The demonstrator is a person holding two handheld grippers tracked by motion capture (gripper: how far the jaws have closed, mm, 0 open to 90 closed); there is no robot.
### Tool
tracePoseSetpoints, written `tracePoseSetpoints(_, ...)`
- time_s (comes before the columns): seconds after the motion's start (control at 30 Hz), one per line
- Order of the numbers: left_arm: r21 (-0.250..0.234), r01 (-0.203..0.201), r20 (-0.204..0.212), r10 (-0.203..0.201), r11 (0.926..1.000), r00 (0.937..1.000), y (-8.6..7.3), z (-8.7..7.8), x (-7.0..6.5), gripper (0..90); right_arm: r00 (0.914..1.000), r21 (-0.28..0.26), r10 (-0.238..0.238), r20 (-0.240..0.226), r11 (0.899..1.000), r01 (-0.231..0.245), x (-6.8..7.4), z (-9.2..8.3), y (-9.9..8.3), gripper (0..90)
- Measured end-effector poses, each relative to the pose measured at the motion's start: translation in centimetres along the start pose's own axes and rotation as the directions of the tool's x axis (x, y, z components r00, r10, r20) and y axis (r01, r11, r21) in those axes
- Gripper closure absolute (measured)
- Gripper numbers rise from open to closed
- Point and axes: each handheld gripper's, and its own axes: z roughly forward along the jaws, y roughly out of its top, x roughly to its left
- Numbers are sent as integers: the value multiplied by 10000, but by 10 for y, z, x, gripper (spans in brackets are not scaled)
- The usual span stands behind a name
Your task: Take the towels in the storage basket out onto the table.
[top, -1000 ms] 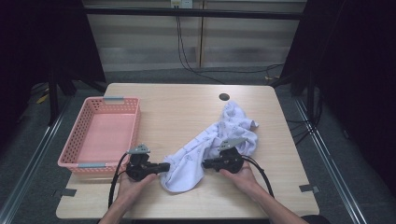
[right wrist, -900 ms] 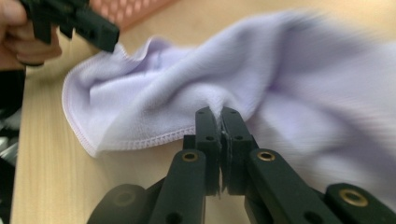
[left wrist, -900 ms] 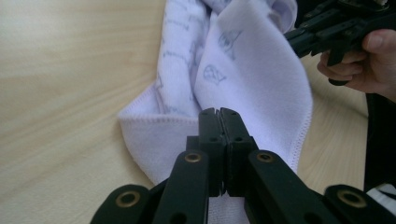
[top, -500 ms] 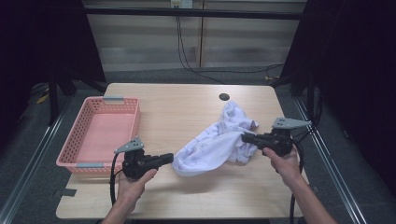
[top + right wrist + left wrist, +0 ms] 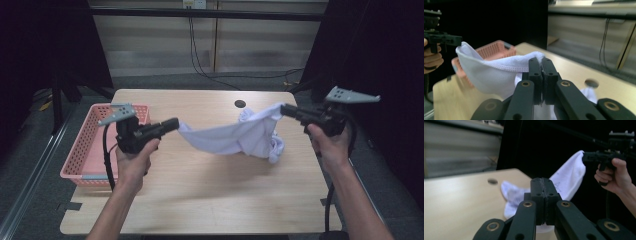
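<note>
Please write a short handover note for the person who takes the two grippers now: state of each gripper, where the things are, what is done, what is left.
Left gripper: shut on one end of the white towel.
Right gripper: shut on the other end.
Towel: hangs stretched between them above the table; the lower part near the right gripper seems to reach the tabletop.
Pink basket: at the table's left edge, looks empty.
Done: both ends gripped, towel raised.
Left: probably fold it or put it in the basket.
</note>
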Motion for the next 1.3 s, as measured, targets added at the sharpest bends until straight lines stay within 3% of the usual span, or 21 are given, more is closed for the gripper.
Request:
tracePoseSetpoints(0.13,-509,-523,25,525,9973,9986,37,-3,-10,892,9998,-895,-114,156,9959,128,-7,-16,36,883)
tracePoseSetpoints(0.27,-1324,-819,192,851,9878,9962,66,-9,-25,892,9985,-1512,-443,317,9873,486,-1,-29,70,883)
tracePoseSetpoints(0.33,-1351,-1139,174,1173,9843,9929,74,-13,-33,892,9974,-1864,-658,291,9800,701,6,-38,83,883)
tracePoseSetpoints(0.4,-1209,-1352,95,1374,9834,9905,72,-15,-36,892,9966,-2066,-796,217,9749,824,11,-45,85,883)
tracePoseSetpoints(0.47,-1056,-1169,352,1212,9875,9920,60,-16,-32,892,9969,-1849,-779,109,9796,786,11,-46,73,883)
tracePoseSetpoints(0.53,-613,-1132,209,1147,9917,9932,41,-15,-28,891,9983,-1542,-572,-86,9865,552,10,-44,55,883)
tracePoseSetpoints(0.6,-301,-758,319,767,9967,9965,19,-13,-24,891,9987,-1102,-441,-242,9931,412,13,-41,33,882)
tracePoseSetpoints(0.7,41,-652,533,649,9979,9965,-12,-18,-21,891,9984,-344,-348,-438,9989,333,20,-43,-2,882)
tracePoseSetpoints(0.77,225,-262,525,250,9994,9983,-30,-25,-19,890,9975,-135,56,-710,9999,-66,22,-48,-26,882)
tracePoseSetpoints(0.83,383,-178,652,152,9991,9978,-49,-32,-24,890,9947,165,305,-979,9994,-290,29,-53,-50,882)
tracePoseSetpoints(0.9,716,-217,780,161,9972,9968,-69,-41,-32,889,9937,642,303,-1075,9977,-235,41,-59,-74,882)
tracePoseSetpoints(0.97,950,-1,857,-81,9955,9963,-91,-53,-40,888,9882,890,495,-1449,9953,-368,53,-67,-95,882)
tracePoseSetpoints(1.03,1198,272,1216,-418,9924,9917,-113,-66,-50,888,9856,1361,463,-1624,9904,-241,67,-78,-112,880)
tracePoseSetpoints(1.1,1591,213,1564,-465,9870,9866,-129,-77,-63,885,9801,1903,393,-1946,9817,-15,83,-91,-122,868)
tracePoseSetpoints(1.17,1687,192,1884,-514,9855,9807,-140,-89,-72,829,9685,2341,288,-2475,9717,309,99,-102,-129,758)
tracePoseSetpoints(1.23,1830,46,1547,-335,9831,9874,-144,-94,-74,698,9655,2428,536,-2549,9700,102,105,-108,-133,705)
tracePoseSetpoints(1.27,1852,53,1541,-343,9827,9875,-145,-94,-71,666,9664,2536,397,-2539,9669,269,104,-106,-134,668)
tracePoseSetpoints(1.3,1770,218,1477,-485,9840,9878,-145,-93,-66,664,9735,2602,351,-2259,9652,256,100,-103,-135,645)
